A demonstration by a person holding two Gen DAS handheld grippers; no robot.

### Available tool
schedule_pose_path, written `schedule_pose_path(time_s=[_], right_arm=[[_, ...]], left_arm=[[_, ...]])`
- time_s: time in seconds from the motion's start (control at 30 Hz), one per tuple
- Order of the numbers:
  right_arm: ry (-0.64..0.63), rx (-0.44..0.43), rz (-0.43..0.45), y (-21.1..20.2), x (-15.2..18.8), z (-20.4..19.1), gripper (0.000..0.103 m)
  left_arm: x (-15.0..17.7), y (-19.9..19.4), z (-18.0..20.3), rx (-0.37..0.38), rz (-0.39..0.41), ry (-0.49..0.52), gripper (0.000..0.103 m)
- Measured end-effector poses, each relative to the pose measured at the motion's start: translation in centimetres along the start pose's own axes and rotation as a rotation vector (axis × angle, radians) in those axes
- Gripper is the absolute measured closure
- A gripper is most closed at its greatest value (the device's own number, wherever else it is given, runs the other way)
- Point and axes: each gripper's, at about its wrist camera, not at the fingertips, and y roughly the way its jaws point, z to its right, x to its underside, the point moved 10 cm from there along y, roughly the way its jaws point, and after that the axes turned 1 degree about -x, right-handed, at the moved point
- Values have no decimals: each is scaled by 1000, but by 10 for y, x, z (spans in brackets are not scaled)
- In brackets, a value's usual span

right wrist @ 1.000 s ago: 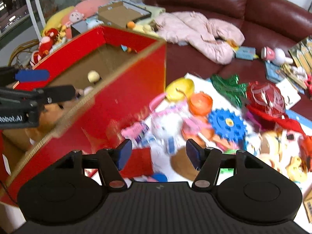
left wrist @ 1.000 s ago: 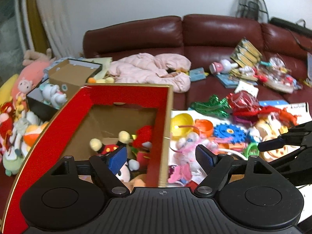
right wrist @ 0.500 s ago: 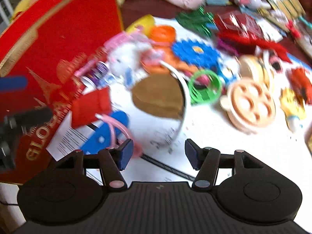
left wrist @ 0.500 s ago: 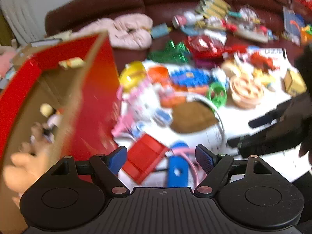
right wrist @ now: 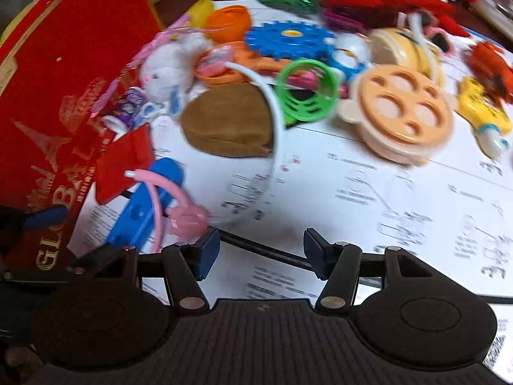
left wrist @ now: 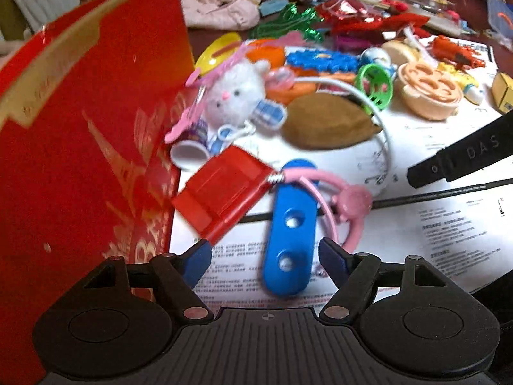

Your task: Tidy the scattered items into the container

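Blue plastic paddle (left wrist: 290,234) | between our left gripper (left wrist: 265,258) pads, untouched, jaws apart and just narrowing | red box (left wrist: 83,147) at nine o'clock | right gripper (right wrist: 261,252) apart, empty | we centre, then squeeze mid-length, avoiding pink band (left wrist: 333,189).

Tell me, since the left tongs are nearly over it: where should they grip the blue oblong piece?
Probably across the narrow width of the blue oblong piece, near its lower end, coming from above. It lies flat on the paper, long axis running away from the left tongs, whose open jaws already straddle it. The pink loop toy crosses its far end.
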Motion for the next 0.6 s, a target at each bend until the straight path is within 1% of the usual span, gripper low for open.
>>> schedule_pose_path(time_s=[0.1,0.17,0.2,0.27,0.3,0.37,0.43,0.53,0.6], right_arm=[[-42,-39,-3,6,-1,-19,40],[-77,-55,-9,12,1,-32,49],[-98,-58,-15,15,3,-37,51],[-141,-59,-33,23,9,-46,61],[-157,-59,-42,27,12,-49,63],[-173,-68,-62,33,18,-53,69],[-180,-78,-75,37,20,-56,72],[-193,-82,-64,42,17,-60,72],[-197,-92,-59,44,15,-62,72]], left_arm=[[8,7,-7,3,-20,-33,21],[12,11,-9,7,-28,-40,22],[13,13,-10,8,-30,-41,22],[16,15,-11,12,-32,-42,22],[16,16,-12,14,-33,-40,22],[17,17,-12,18,-29,-39,22],[16,19,-11,32,-27,-38,23],[16,23,-11,35,-29,-42,25],[16,25,-14,42,-33,-66,25]])
